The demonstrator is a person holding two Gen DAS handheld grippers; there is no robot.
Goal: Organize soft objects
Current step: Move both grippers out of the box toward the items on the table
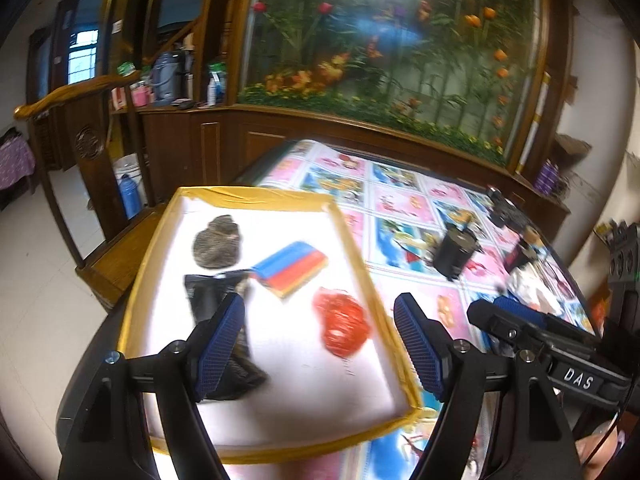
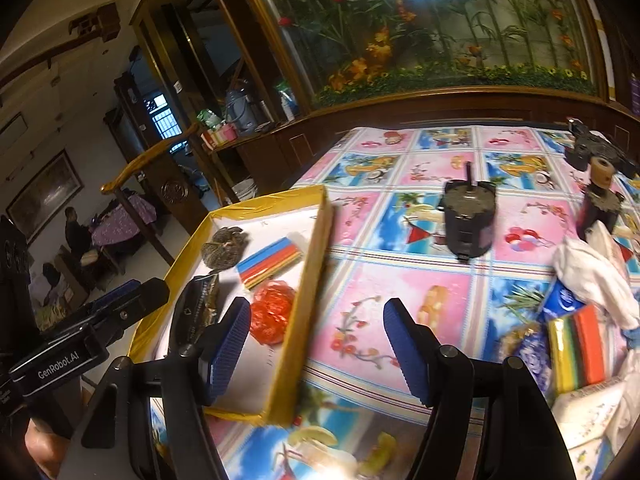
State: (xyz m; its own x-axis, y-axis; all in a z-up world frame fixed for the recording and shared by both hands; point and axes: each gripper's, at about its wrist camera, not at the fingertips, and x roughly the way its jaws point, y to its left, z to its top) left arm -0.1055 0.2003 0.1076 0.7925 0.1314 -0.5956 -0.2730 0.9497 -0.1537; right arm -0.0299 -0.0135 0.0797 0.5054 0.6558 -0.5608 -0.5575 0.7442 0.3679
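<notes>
Both grippers, left [image 1: 320, 344] & right [image 2: 318, 350], gape w/ nothing between the pads. Next soft item looks like the striped sponge [image 2: 578, 350], in the pile at 3 o'clock on the bench [image 2: 400, 280], right view. Prob. light, squashy, grippy: pinch across its short sides, mid-body, then into the tray [image 2: 316, 264] at 9 o'clock.

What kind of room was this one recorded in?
Likely a home living or dining room: a table under a cartoon-print plastic tablecloth, carved dark wooden cabinets, and a large flower mural panel behind.
</notes>
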